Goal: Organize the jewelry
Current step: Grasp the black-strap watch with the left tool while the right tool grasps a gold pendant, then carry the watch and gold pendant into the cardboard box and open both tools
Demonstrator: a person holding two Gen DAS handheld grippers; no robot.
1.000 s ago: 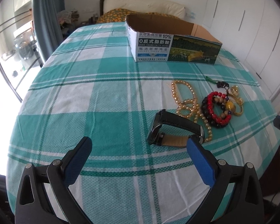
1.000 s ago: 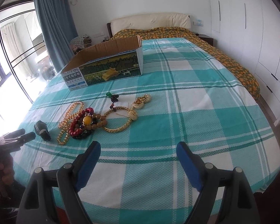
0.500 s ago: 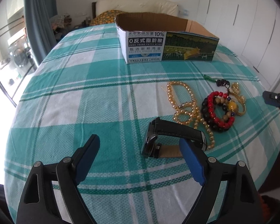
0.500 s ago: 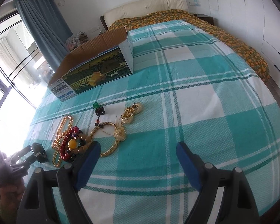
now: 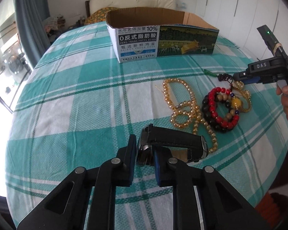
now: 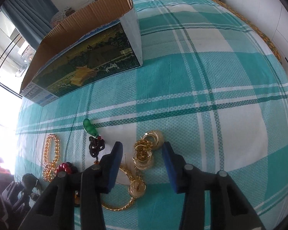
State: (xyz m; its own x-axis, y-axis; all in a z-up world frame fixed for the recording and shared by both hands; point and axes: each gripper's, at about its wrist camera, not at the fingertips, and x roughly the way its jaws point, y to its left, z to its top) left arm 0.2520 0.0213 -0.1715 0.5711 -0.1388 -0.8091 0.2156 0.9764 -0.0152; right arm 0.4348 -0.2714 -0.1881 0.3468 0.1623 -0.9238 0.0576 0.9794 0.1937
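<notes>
Low in the left wrist view, the left gripper [image 5: 144, 153] has just been closing, and its fingers now clench the case end of a black wristwatch [image 5: 172, 143] lying on the teal plaid bedspread [image 5: 76, 105]. At centre right of that frame lie amber beads [image 5: 182, 105] and a red-and-black bead bracelet [image 5: 220, 109]. In the right wrist view, the right gripper [image 6: 142, 164] has just been narrowing, fingers released, either side of gold jewelry [image 6: 146, 149]. An open carton [image 6: 86, 61] sits at upper left.
</notes>
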